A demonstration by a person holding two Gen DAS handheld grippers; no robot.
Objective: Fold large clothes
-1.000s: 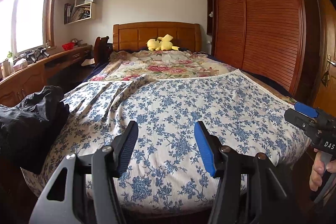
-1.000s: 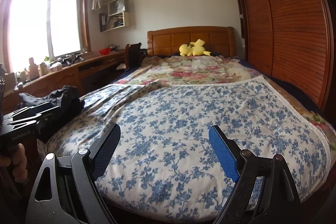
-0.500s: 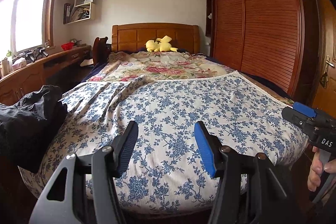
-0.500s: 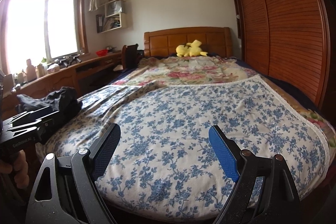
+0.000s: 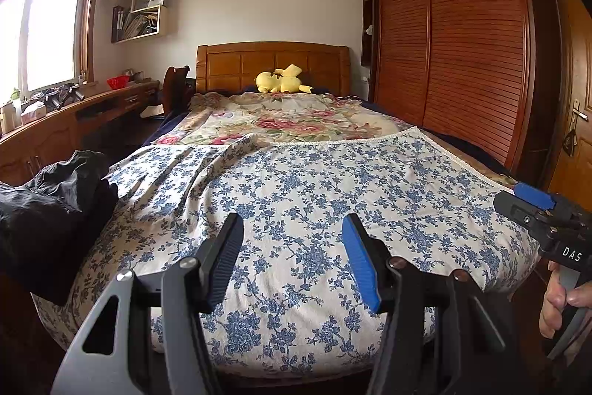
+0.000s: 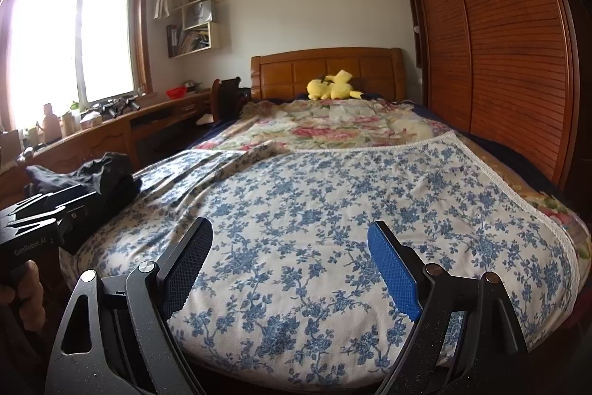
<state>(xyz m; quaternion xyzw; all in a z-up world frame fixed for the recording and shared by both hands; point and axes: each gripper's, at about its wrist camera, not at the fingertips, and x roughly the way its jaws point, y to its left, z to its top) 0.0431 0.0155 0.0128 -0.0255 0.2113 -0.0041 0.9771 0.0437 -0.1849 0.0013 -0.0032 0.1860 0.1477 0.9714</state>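
Note:
A large white cloth with a blue flower print [image 5: 314, 195] lies spread over the foot of the bed, its lace-edged far border across the mattress and its left part wrinkled. In the right wrist view the same cloth [image 6: 333, 210] fills the middle. My left gripper [image 5: 292, 221] hovers open just short of the cloth's near edge, with nothing between its fingers. My right gripper [image 6: 290, 228] stands open wider, also short of the near edge and empty. Each gripper shows in the other's view: the right gripper [image 5: 520, 200] at the bed's right corner, the left gripper [image 6: 40, 213] at the left.
A heap of black clothing [image 5: 55, 210] sits at the bed's left corner. Farther up the bed lie a pink-flowered cover [image 5: 288, 124] and a yellow plush toy [image 5: 281, 82] by the headboard. A wooden wardrobe [image 5: 462, 43] lines the right; a desk [image 5: 74, 113] runs under the window.

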